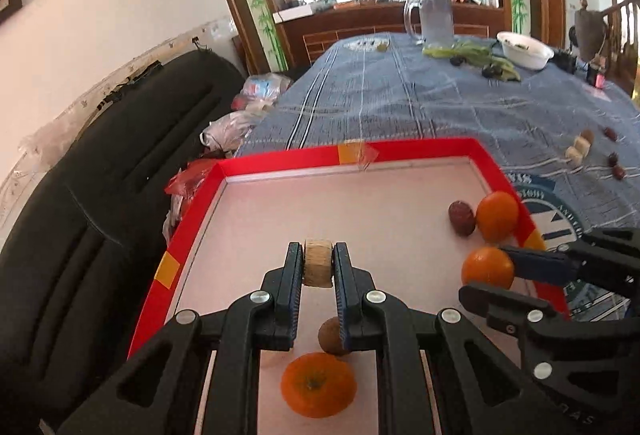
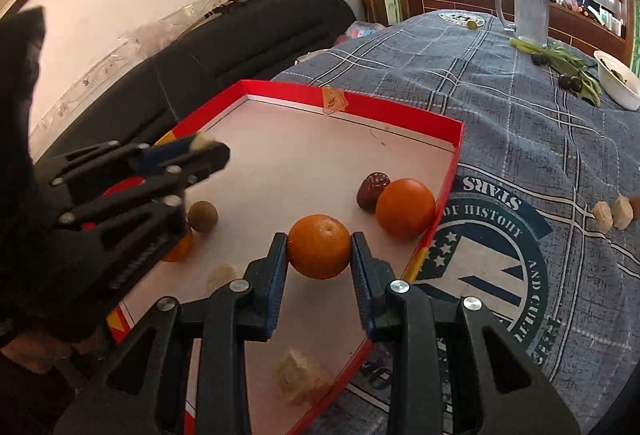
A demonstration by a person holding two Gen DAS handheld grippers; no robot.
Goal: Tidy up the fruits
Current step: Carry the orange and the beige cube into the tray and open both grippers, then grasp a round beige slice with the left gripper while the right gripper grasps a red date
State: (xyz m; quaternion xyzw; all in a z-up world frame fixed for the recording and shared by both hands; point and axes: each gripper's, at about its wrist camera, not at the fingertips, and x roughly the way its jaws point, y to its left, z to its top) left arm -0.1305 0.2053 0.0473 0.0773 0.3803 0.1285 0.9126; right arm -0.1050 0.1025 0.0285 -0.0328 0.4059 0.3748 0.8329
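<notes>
1. The left gripper [image 1: 318, 265] has its jaws pinched on a pale, round, rough-sided slice of fruit [image 1: 318, 263], held above the white floor of the shallow red-rimmed cardboard tray [image 1: 280, 158].
2. The right gripper [image 2: 319, 247] has its jaws clamped on a round orange tangerine [image 2: 319, 246], just inside the tray's right wall.
3. Both loads look ready to be set down. Each should be lowered until it rests on the tray floor before letting go, or the tangerine may roll.
4. Below the left gripper lie a small brown round fruit [image 1: 330, 335] and a second tangerine [image 1: 318, 385], so the slice wants bare floor farther in.
5. Near the right gripper, a third tangerine [image 2: 405, 208] touches a wrinkled dark red date [image 2: 371, 191] against the right wall. That corner is crowded.
6. Pale chunks [image 2: 612, 214] wait on the blue plaid cloth [image 2: 500, 115] covering the surface, well apart from the tray, with a glass mug [image 2: 530, 11] and white bowl [image 2: 616, 85] beyond.
</notes>
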